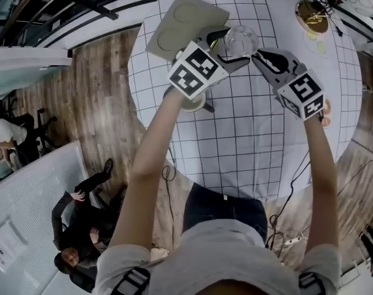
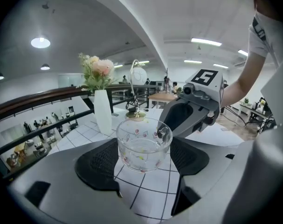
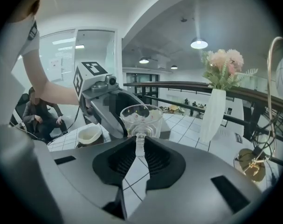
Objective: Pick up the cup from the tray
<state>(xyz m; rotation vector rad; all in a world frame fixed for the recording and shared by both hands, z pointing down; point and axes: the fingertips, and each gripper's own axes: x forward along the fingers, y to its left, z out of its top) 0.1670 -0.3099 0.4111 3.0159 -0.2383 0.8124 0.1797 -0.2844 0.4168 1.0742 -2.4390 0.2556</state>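
Left gripper [image 2: 144, 160]: jaws wide, pads pressed against opposite sides of the clear glass cup [image 1: 240, 40]. Right gripper [image 3: 139, 156]: jaws narrow, pinching the cup's handle [image 3: 140, 143]. The cup hangs between the two tools, raised off the gridded table [image 1: 247, 125]. The beige tray [image 1: 185, 21] lies on the table ahead and left of the left gripper, apart from the cup. A white vase [image 2: 103, 112] of flowers stands farther ahead.
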